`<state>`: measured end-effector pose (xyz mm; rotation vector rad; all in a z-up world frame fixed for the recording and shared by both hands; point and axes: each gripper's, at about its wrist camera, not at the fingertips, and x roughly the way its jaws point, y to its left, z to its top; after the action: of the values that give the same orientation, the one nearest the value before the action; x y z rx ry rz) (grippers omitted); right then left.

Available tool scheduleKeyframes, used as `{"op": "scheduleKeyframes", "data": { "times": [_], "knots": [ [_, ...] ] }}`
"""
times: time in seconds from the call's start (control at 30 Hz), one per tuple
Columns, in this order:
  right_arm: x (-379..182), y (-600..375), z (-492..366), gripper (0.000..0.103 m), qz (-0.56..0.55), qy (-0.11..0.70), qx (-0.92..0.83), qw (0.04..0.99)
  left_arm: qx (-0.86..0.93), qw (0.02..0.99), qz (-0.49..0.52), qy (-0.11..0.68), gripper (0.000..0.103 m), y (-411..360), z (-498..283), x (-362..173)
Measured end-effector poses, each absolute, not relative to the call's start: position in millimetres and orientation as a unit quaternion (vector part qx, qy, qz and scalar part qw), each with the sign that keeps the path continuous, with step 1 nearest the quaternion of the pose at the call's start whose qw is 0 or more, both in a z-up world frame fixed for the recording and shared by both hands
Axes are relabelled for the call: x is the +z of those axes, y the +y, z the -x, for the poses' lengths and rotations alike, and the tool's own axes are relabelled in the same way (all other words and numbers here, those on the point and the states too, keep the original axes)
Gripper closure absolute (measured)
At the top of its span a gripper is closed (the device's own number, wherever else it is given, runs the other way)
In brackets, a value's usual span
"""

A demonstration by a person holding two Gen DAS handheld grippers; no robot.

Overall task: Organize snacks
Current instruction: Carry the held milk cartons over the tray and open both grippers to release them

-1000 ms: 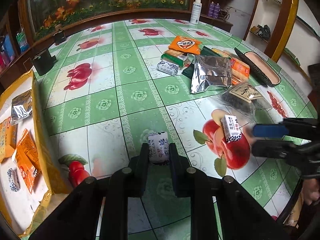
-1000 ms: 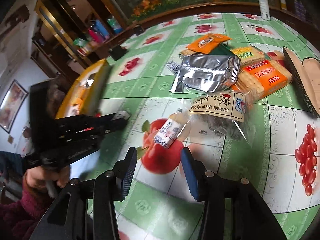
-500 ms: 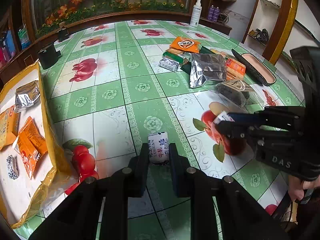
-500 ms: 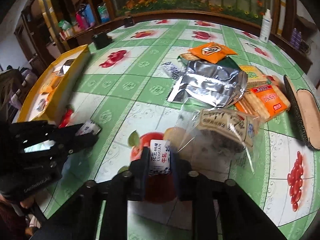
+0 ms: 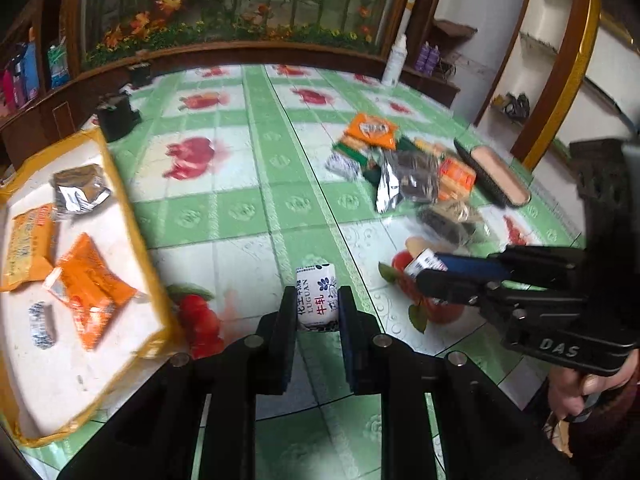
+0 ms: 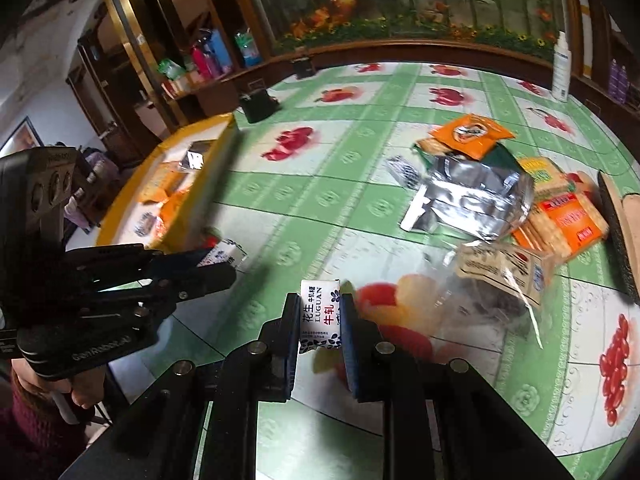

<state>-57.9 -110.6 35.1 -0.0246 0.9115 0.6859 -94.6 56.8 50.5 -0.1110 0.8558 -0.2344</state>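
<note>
My left gripper [image 5: 317, 300] is shut on a small white nougat candy [image 5: 316, 298] and holds it above the green tablecloth, just right of the yellow box [image 5: 132, 216]. My right gripper [image 6: 320, 312] is shut on a second white nougat candy [image 6: 320, 314], lifted off the table. Each gripper shows in the other view: the right one [image 5: 416, 276] with its candy, the left one [image 6: 224, 260] near the box [image 6: 208, 152]. The box holds orange packets [image 5: 88, 284], a silver packet [image 5: 78, 194] and a small candy [image 5: 40, 324].
A pile of snacks lies at the right: a silver bag [image 6: 468, 200], an orange packet [image 6: 470, 134], cracker packs [image 6: 560, 220] and a clear bag [image 6: 504, 276]. A brush [image 5: 494, 172] lies beyond. A white bottle [image 6: 560, 68] and a black holder [image 5: 116, 114] stand at the far edge.
My right gripper closed on the nougat candy on the apple print and lifted it. Both grippers, each with a candy, moved left toward the yellow box.
</note>
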Motion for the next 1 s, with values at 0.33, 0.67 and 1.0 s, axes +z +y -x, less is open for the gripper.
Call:
{"op": "scheduleKeyframes", "data": {
  "times": [0.33, 0.67, 1.0],
  "knots": [
    [53, -62, 63, 0.082, 0.012, 0.421, 0.377, 0.825, -0.053, 0.924, 0.094, 0.366, 0.084, 126, 127, 82],
    [60, 15, 71, 0.082, 0.021, 0.417, 0.446, 0.792, 0.042, 0.919, 0.149, 0.363, 0.084, 210, 153, 68],
    [45, 96, 69, 0.081, 0.038, 0.425, 0.494, 0.758, 0.097, 0.910, 0.150, 0.375, 0.084, 242, 157, 49]
  ]
}}
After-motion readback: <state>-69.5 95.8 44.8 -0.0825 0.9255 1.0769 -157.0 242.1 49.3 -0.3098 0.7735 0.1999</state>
